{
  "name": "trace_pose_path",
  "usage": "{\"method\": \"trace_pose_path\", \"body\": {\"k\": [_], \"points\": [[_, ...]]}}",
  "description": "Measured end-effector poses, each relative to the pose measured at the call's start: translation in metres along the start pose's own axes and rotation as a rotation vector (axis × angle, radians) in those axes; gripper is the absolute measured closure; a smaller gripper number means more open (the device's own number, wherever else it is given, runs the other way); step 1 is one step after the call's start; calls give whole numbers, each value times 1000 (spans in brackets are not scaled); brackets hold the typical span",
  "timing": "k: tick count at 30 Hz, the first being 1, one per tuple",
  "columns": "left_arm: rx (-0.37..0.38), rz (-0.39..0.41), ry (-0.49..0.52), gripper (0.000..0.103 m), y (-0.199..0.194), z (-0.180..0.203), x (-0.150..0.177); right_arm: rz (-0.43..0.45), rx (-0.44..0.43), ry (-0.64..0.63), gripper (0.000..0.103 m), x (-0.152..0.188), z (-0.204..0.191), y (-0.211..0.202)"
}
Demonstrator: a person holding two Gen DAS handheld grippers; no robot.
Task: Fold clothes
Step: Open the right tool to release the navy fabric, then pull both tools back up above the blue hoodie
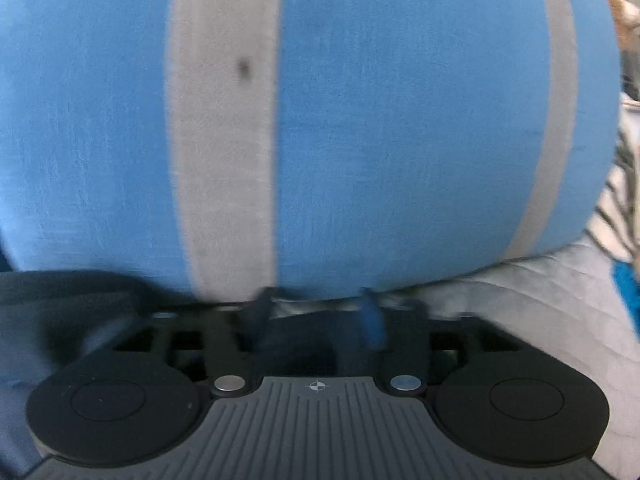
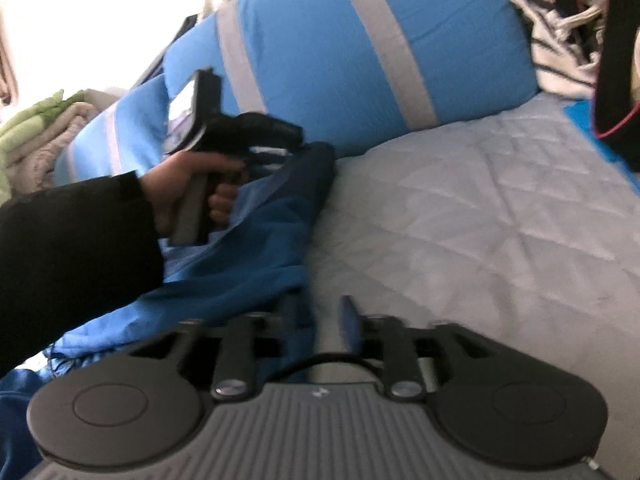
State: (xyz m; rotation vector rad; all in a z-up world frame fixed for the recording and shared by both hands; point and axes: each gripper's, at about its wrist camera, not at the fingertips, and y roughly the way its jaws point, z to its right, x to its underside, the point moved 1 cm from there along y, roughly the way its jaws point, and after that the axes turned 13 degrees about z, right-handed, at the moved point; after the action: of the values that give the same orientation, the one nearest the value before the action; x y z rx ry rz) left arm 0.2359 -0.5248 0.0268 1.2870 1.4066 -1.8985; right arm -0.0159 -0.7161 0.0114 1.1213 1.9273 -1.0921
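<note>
A blue garment (image 2: pixel 256 256) with a darker navy part lies bunched on the grey quilted bed (image 2: pixel 480 208), running up toward the pillows. In the right wrist view a hand in a black sleeve (image 2: pixel 76 240) holds my left gripper (image 2: pixel 294 136) at the garment's far end, against a pillow. In the left wrist view my left gripper (image 1: pixel 316 312) stands open, its fingers apart with dark cloth (image 1: pixel 72 312) lying under and between them. My right gripper (image 2: pixel 320 316) is partly open at the garment's near edge. The cloth drapes over its left finger (image 2: pixel 289 312), and quilt shows in the gap.
Blue pillows with grey stripes (image 2: pixel 360 48) (image 1: pixel 360 120) lie across the head of the bed, and one fills the left wrist view. Folded green and beige cloths (image 2: pixel 36 132) sit far left. A striped white fabric (image 2: pixel 560 52) and a black object (image 2: pixel 616 80) are at right.
</note>
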Motion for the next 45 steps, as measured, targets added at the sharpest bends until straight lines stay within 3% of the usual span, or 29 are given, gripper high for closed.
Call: {"method": "trace_pose_path", "body": {"k": [1, 2, 7, 23, 35, 45], "points": [[3, 16, -11, 33, -5, -3, -1, 1, 10, -12, 20, -2, -1, -3], [11, 25, -18, 32, -10, -5, -3, 5, 23, -28, 11, -4, -2, -7], [49, -2, -7, 32, -36, -16, -8, 2, 84, -111, 1, -13, -15, -18], [106, -20, -13, 32, -189, -65, -10, 42, 148, -179, 0, -53, -63, -58], [117, -88, -6, 31, -302, -111, -7, -81, 218, -238, 0, -79, -98, -79], [86, -55, -19, 31, -379, -145, 2, -124, 242, -317, 0, -80, -134, -93]]}}
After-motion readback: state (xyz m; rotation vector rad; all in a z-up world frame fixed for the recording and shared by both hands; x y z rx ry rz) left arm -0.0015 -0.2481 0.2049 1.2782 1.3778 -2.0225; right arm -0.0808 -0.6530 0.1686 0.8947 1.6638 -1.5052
